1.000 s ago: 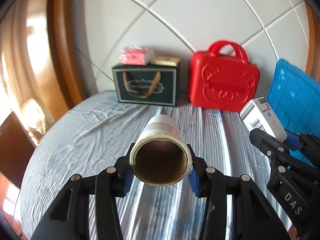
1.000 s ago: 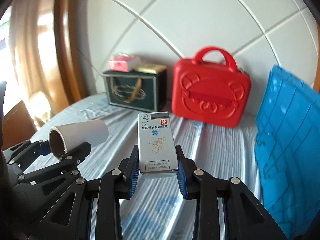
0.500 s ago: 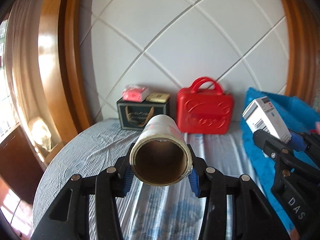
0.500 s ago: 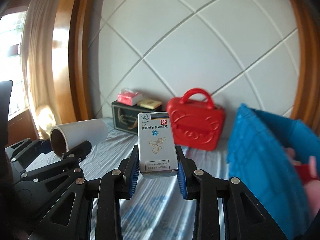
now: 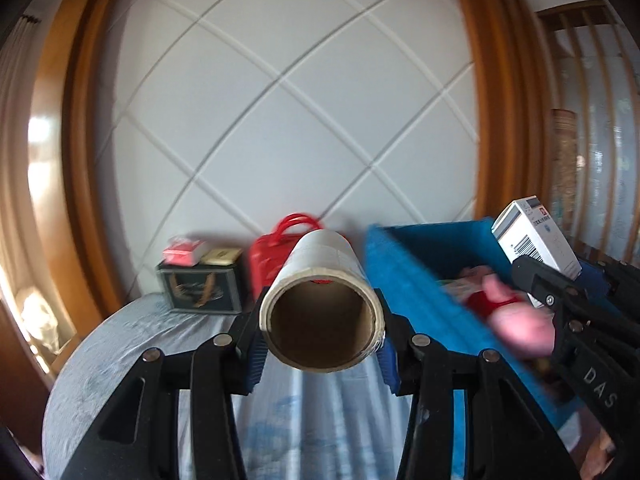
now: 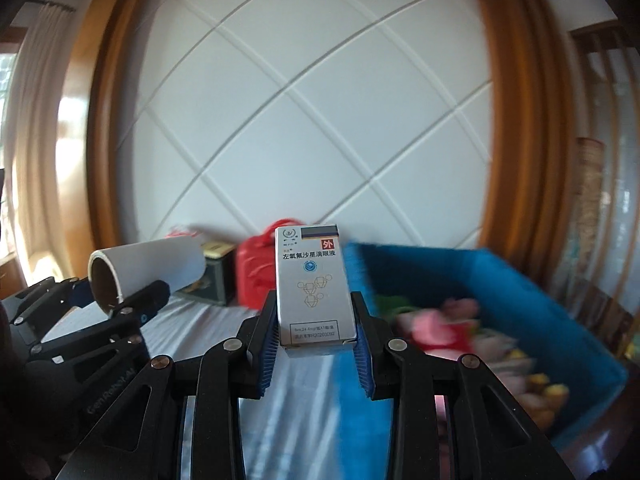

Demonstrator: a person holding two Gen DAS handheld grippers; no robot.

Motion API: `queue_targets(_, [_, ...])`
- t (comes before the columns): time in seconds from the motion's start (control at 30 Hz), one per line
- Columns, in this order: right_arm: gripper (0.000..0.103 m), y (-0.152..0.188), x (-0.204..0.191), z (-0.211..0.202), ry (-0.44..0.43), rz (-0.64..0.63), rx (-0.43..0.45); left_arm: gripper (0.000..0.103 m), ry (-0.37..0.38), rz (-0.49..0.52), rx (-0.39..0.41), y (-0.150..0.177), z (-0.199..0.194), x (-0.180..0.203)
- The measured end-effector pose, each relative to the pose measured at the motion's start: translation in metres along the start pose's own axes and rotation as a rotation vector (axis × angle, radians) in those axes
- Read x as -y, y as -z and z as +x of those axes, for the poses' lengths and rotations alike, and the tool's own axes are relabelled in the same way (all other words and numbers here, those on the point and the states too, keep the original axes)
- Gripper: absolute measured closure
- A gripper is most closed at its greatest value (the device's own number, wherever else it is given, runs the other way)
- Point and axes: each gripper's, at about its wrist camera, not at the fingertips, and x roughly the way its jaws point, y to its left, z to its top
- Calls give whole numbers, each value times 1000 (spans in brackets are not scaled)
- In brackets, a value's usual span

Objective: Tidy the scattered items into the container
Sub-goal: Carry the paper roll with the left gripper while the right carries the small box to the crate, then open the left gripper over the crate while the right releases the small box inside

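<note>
My left gripper is shut on a white roll with a cardboard core, its open end facing the camera. The same roll shows at the left of the right wrist view. My right gripper is shut on a small white medicine box, held upright; that box appears at the right of the left wrist view. A blue crate sits below and to the right of both grippers, holding pink, red and yellow items, blurred. Both grippers hang high above the table.
A grey-blue cloth covers the table. At the back stand a dark green gift box with a red packet on top, and a red carry case. A white quilted wall panel with wooden frames lies behind.
Both grippers have risen and swung right with the roll and the box still held. The blue crate's inside has come into view; the red case and green box look smaller and farther.
</note>
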Motion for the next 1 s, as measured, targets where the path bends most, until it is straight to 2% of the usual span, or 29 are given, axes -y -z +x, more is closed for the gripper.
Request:
queue_targets(0.2, [71, 12, 122, -4, 70, 5, -15, 58, 36, -15, 39, -13, 5, 121])
queue_targets(0.33, [71, 27, 199, 8, 63, -20, -76, 58, 39, -20, 3, -13, 21, 199])
queue_targets(0.4, [71, 36, 222, 17, 47, -43, -106, 58, 20, -17, -22, -7, 32, 229])
queue_targets(0.47, [71, 45, 239, 22, 26, -62, -148, 58, 34, -27, -88, 1, 44, 251])
queue_targets(0.57, [71, 60, 262, 34, -30, -51, -213, 58, 28, 5, -193, 13, 65, 277])
queue_targets(0.73, [71, 83, 275, 51, -109, -33, -291, 58, 6, 32, -325, 36, 85, 293])
queue_targets(0.83, [71, 92, 276, 59, -167, -18, -351, 58, -11, 49, -356, 43, 88, 297])
queue_targets(1.0, [71, 95, 275, 65, -193, -11, -397, 58, -21, 93, -360, 45, 88, 303])
